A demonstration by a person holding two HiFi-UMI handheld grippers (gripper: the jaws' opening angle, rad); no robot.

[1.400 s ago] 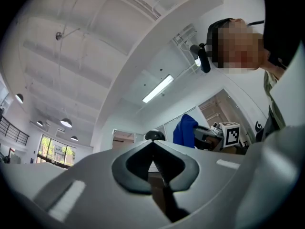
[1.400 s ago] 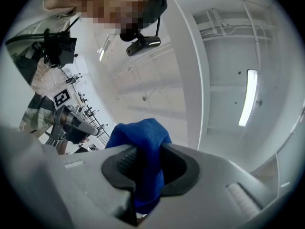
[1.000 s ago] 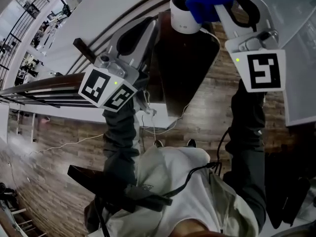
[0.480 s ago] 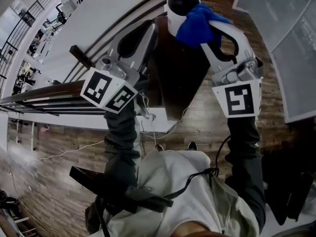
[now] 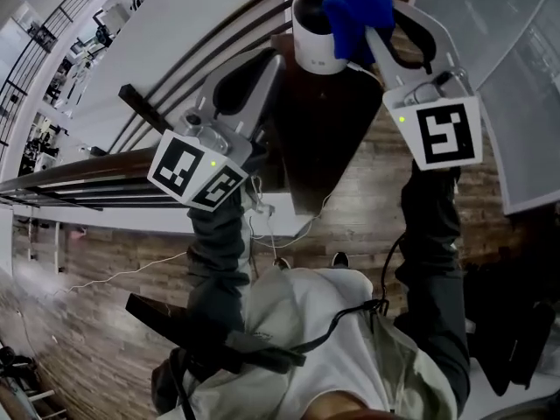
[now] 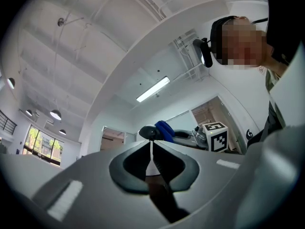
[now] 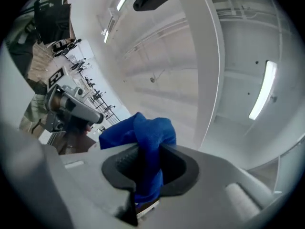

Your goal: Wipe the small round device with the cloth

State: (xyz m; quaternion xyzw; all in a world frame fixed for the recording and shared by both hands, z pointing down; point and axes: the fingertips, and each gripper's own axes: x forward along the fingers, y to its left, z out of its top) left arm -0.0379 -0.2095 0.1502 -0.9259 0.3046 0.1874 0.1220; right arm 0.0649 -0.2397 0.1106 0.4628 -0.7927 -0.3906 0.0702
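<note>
The small round device [image 5: 311, 35], white with a dark top, stands at the far end of a dark table [image 5: 328, 138]. My right gripper [image 5: 374, 30] is shut on a bunched blue cloth [image 5: 355, 9], which presses against the device's upper right side. In the right gripper view the cloth [image 7: 143, 132] fills the jaws of that gripper [image 7: 150, 149]. My left gripper [image 5: 276, 56] rests just left of the device, jaws shut with only a thin slit between them. In the left gripper view, the device [image 6: 148, 132] and cloth [image 6: 165, 128] show beyond the left gripper [image 6: 151, 146].
A dark railing [image 5: 105, 160] and a white ledge run along the left. A pale panel [image 5: 516, 86] leans at the right. A white cable [image 5: 262, 208] trails over the wood floor [image 5: 367, 208]. A dark bag [image 5: 507, 331] sits at lower right.
The right gripper carried the cloth down the device's right side, then back up to its upper right edge. The left gripper stayed almost still.
</note>
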